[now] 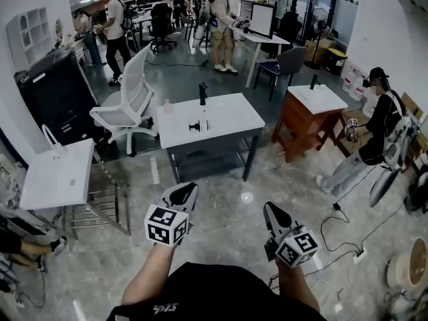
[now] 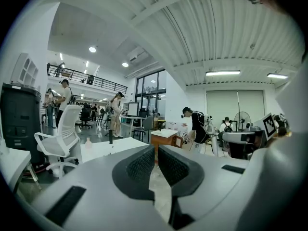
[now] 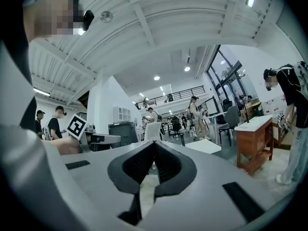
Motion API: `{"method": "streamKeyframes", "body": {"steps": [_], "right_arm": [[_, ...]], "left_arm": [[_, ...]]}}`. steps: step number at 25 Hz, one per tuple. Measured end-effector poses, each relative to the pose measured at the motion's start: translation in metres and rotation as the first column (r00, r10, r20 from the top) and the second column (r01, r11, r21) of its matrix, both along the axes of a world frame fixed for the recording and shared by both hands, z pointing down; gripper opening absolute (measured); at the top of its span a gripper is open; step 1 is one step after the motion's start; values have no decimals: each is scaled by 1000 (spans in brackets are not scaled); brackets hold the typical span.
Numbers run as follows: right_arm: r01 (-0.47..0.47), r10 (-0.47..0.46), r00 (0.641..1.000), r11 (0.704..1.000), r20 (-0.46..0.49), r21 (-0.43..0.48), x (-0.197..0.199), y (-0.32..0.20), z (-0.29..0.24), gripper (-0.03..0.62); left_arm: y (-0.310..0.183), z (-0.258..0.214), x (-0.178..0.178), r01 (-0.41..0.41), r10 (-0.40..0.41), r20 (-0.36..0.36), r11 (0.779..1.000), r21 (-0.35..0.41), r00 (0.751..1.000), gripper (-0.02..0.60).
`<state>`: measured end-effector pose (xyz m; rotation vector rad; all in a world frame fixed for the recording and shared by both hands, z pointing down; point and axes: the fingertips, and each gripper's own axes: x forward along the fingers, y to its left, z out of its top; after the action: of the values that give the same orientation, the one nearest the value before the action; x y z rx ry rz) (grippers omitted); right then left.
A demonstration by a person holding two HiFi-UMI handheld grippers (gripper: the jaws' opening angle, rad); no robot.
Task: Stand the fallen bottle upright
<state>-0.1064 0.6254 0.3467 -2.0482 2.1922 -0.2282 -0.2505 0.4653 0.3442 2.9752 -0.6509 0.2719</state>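
Observation:
Across the floor stands a white table (image 1: 227, 109). On it a small dark bottle (image 1: 198, 126) lies on its side, behind it a tall black bottle (image 1: 202, 93) stands upright, and a small clear bottle (image 1: 166, 105) stands at the left edge. Both grippers hang low in the head view, well short of the table. My left gripper (image 1: 185, 194) is shut and holds nothing; my right gripper (image 1: 271, 212) is shut too, also with nothing in it. The left gripper view shows the table (image 2: 120, 146) and the black bottle (image 2: 110, 137) far beyond the jaws.
A white office chair (image 1: 130, 105) stands left of the table, and a wooden table (image 1: 311, 116) to its right. A person (image 1: 374, 139) sits at the far right. A small white table (image 1: 57, 176) is near my left. Cables (image 1: 341, 226) lie on the floor at the right.

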Motion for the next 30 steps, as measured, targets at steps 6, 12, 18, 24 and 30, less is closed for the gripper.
{"method": "streamKeyframes", "body": {"steps": [6,12,18,24,30], "right_arm": [[22,-18,998,998,59,-62,11,0,22,15],[41,-29,994,993,104,-114,22,-25,42,15],[30,-9,993,985,122,-167,49,-87,62,15],[66,-43,991,980,124,-188,66,-185,62,15],[100,-73,990,967,123,-233,71,-287,68,15]], "left_arm": [[3,19,9,7,-6,32,999,-37,999,37],[-24,33,21,17,-14,40,997,-75,999,37],[-88,51,51,-4,8,38,994,-106,999,37],[-178,53,85,-22,28,48,993,-117,998,37],[-268,68,106,-35,45,65,988,-149,997,37]]}}
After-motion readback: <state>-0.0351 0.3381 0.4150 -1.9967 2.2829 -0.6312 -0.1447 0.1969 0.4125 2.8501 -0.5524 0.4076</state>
